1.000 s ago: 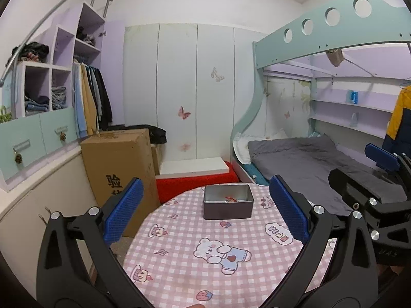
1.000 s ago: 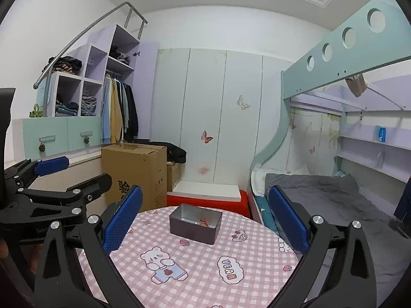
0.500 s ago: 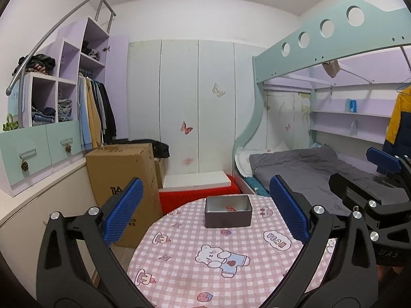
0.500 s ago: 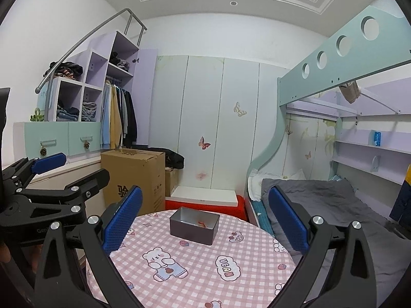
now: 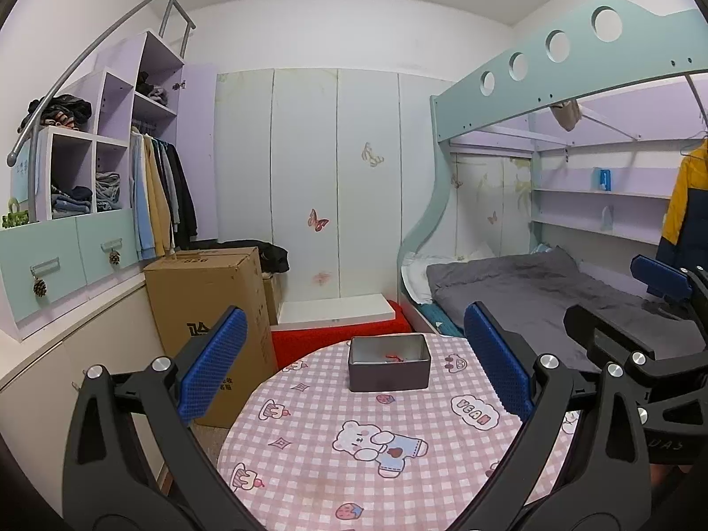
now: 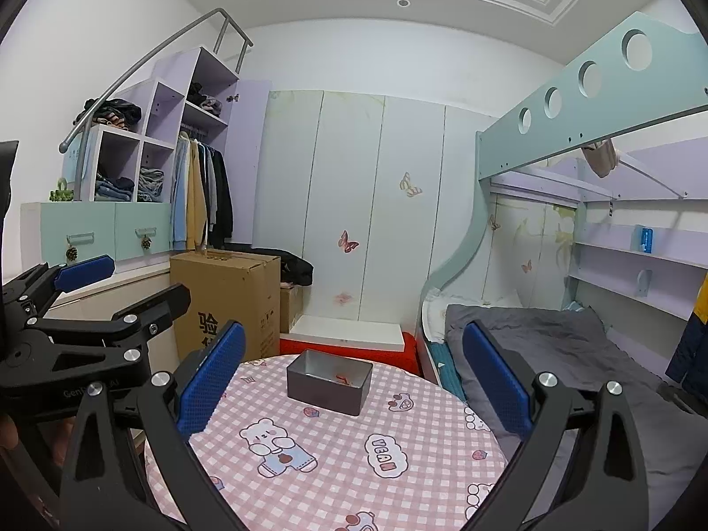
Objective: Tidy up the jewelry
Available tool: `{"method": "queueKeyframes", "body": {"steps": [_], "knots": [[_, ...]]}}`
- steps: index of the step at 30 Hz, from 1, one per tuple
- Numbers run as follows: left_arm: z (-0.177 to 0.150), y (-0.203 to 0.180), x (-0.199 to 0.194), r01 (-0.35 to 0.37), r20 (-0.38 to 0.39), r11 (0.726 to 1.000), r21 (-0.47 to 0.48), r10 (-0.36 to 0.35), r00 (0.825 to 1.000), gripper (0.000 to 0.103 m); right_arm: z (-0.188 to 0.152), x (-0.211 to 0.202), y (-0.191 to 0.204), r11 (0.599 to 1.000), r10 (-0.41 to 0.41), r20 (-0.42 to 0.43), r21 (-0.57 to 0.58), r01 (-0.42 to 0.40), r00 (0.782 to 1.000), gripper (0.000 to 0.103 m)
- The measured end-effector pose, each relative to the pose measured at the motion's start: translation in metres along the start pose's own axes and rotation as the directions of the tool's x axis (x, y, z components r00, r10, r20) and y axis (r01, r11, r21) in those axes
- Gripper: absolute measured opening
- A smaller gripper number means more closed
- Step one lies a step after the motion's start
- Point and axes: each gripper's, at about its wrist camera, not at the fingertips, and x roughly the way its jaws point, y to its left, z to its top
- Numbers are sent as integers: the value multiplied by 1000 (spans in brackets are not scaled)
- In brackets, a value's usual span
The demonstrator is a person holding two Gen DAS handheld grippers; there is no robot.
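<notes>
You are holding both grippers raised and level behind the round table (image 5: 309, 455), jaws spread wide on each and nothing between the pads. Left gripper (image 5: 354, 371) and right gripper (image 6: 354, 376) are hanging side by side, well apart from the work.

Change over the last second: you are tilting both cameras upward and drawing back. The ceiling is filling more of both views, and the grey tin (image 5: 389, 367) is sitting lower and smaller in frame than a second ago. The tin itself is not moving.

The tin is standing open at the far side of the table, near the edge. A small red piece (image 5: 393, 357) is lying inside on its floor; the right view is showing it too (image 6: 343, 378). Too small to say what kind of jewelry it is.

Judgement: no loose jewelry is showing on the cloth, so this is reading as a retreat after a deposit, or the task closing out.
</notes>
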Motion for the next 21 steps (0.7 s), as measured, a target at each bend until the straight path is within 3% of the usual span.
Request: {"method": "queueKeyframes", "body": {"steps": [21], "knots": [[-1,1,3,-14,5,1000,6,14,1000,96,-2,5,1,1000,0,-6,2,0,1000,95]]}}
